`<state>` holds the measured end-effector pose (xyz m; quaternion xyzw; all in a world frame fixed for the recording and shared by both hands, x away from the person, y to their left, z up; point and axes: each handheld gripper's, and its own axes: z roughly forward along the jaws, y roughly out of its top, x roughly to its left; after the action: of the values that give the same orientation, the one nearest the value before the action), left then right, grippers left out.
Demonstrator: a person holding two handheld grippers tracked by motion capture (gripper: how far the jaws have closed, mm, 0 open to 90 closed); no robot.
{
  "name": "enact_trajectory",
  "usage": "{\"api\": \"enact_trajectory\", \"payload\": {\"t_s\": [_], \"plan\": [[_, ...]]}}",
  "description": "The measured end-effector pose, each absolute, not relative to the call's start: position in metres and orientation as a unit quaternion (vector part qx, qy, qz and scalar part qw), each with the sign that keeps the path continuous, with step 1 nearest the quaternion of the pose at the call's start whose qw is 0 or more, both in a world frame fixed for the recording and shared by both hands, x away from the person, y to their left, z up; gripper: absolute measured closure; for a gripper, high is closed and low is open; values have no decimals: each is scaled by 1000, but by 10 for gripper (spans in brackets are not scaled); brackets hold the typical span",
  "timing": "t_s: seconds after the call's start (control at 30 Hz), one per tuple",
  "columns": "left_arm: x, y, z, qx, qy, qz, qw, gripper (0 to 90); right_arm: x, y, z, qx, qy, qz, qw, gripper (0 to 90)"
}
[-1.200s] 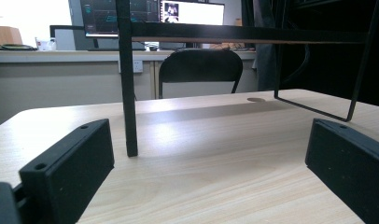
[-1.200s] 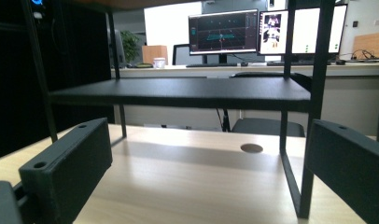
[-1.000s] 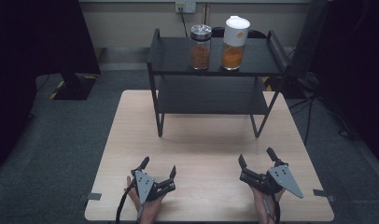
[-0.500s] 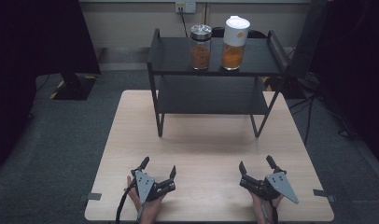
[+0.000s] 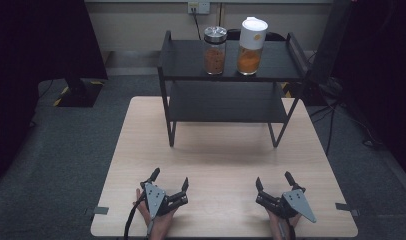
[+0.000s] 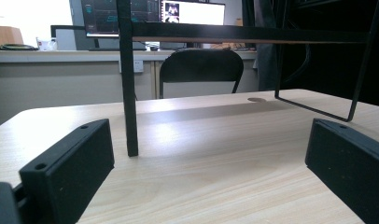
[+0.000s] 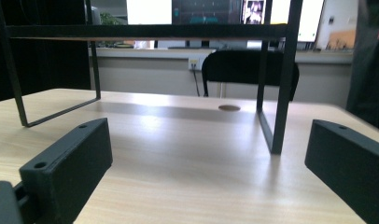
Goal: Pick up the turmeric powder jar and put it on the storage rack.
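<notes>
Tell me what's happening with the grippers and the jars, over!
Left hand-held gripper and right hand-held gripper both open, empty, low at the table's near edge. Two jars on the rack's top shelf, untouched. Nothing in the way.

Each claw, the left claw (image 5: 169, 182) and the right claw (image 5: 273, 182), is made of two black jaws with small round holes. A grey three-cornered plate is fixed on top of each, and a black cable trails from the left one.

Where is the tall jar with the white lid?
In the high view, the tall white-lidded jar of orange powder stands on the black metal shelf's top tier, right of the shorter silver-lidded glass jar.
</notes>
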<state>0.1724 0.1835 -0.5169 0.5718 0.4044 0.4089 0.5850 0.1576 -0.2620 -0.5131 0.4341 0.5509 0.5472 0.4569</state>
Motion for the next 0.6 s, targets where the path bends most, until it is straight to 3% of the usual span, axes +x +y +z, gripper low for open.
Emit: {"api": "enact_trajectory", "payload": {"t_s": [0.6], "plan": [[172, 184, -517, 572, 404, 408, 586, 6, 157, -261, -515, 440, 543, 551, 456, 0]]}}
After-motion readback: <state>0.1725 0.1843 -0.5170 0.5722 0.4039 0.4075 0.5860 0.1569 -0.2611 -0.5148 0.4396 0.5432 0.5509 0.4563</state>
